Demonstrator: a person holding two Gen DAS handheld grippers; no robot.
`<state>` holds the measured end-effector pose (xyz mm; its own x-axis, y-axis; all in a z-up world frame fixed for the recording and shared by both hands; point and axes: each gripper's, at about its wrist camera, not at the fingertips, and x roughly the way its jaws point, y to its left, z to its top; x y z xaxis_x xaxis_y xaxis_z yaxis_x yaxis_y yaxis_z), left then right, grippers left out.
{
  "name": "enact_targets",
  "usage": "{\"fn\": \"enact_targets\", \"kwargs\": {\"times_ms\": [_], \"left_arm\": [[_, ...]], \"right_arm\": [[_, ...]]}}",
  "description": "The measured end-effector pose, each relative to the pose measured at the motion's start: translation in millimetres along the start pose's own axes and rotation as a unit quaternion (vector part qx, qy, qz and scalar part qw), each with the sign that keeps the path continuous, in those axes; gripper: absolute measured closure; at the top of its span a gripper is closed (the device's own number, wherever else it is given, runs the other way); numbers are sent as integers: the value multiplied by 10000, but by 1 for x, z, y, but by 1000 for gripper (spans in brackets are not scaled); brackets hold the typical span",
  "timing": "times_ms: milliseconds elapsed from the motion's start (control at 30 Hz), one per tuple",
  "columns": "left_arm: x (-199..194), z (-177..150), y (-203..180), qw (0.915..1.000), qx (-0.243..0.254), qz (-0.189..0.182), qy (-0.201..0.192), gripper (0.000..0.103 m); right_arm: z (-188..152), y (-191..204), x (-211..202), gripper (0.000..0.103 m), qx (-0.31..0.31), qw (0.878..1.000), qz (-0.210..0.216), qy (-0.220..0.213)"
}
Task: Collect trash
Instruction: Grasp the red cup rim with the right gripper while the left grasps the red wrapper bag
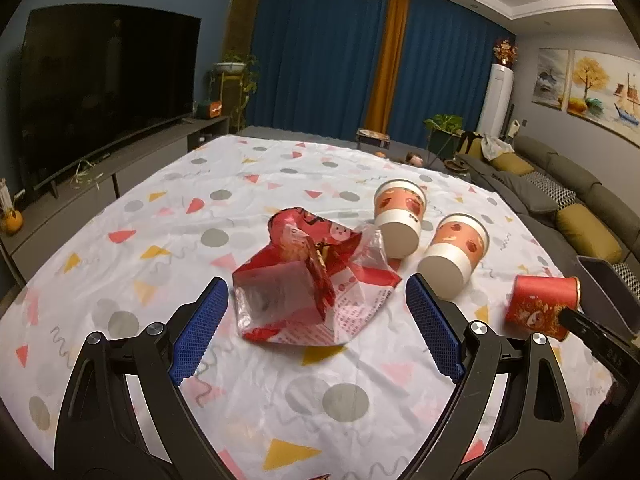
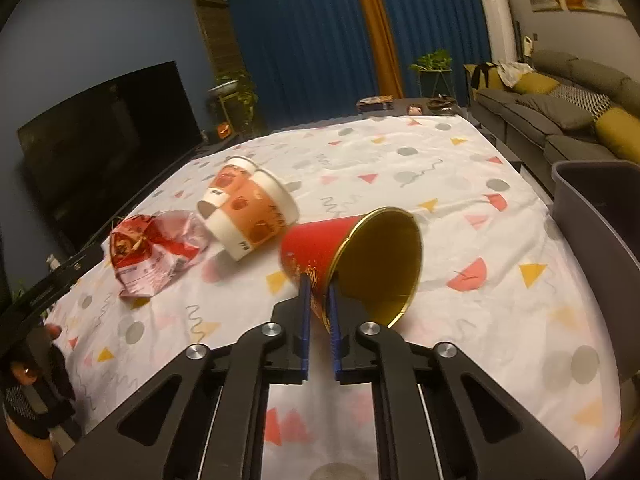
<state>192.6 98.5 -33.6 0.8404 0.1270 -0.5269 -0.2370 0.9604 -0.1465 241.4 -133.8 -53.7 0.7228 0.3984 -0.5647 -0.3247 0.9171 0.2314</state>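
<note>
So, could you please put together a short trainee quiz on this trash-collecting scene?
1. True or false: the right gripper is shut on the wall of the red paper cup with the gold lining.
2. How many orange-and-white paper cups lie on the patterned tablecloth?
3. What lies between the left gripper's fingers: A) the crumpled red plastic wrapper, B) a spoon, C) a bottle?

Key: 1 true; 2 two; 3 A, with the jaws wide open and apart from it.
</note>
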Motion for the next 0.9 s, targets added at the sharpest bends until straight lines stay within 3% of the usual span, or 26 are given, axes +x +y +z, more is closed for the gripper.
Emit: {"fn": "enact_targets", "kwargs": {"times_ms": [133,233,333,400,500,667,900], "left_arm": [[15,3,2,9998,-3,-44,198,15],[28,3,4,9985,-34,-147,535,25],[38,2,5,9974,36,-101,718,38],[46,-1,4,9959,81,-72,902,55],[55,-4,7,9930,-63,-164,1165,72],[54,-5,9,9933,-87,-196,1138,95],[32,0,8,9960,-168,-273,830,100]], "right_arm": [[1,12,-5,99,-162,9998,-21,-95],[1,18,-11,99,-291,9994,-71,-186],[1,22,-17,99,-343,9990,-111,-257],[1,23,-20,99,-346,9989,-129,-288],[0,25,-24,99,-371,9988,-133,-304],[-2,30,-30,99,-420,9984,-157,-355],[1,31,-41,99,-396,9979,-149,-481]]}}
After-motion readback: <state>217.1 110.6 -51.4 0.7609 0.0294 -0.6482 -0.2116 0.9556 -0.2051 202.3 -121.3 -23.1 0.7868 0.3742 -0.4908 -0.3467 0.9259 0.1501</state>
